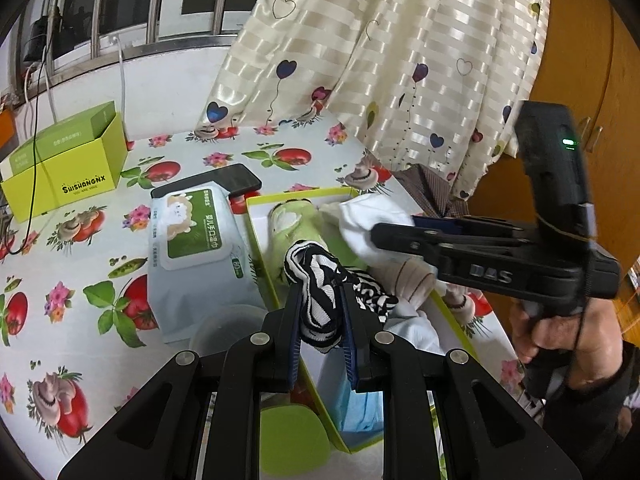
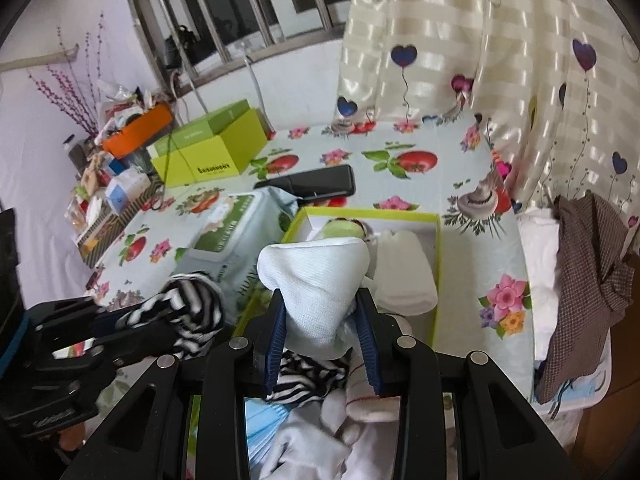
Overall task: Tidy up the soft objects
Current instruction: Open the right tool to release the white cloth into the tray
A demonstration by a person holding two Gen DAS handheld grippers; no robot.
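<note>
My left gripper [image 1: 321,312] is shut on a black-and-white striped sock [image 1: 318,280] and holds it over the open lime-green box [image 1: 256,220]. My right gripper [image 2: 322,320] is shut on a white sock [image 2: 316,276] above the same box [image 2: 438,248]. In the left wrist view the right gripper [image 1: 380,236] comes in from the right with the white sock [image 1: 368,220]. In the right wrist view the left gripper [image 2: 120,324] shows at lower left with the striped sock [image 2: 192,304]. The box holds a green sock [image 1: 292,220], a cream sock [image 2: 404,276] and other white cloth.
A pack of wet wipes [image 1: 192,236] and a black phone [image 1: 224,182] lie left of the box on the fruit-print tablecloth [image 1: 80,280]. A second lime-green box [image 1: 68,160] stands at the back left. A curtain [image 1: 380,60] hangs behind. A brown checked cloth [image 2: 588,272] lies at right.
</note>
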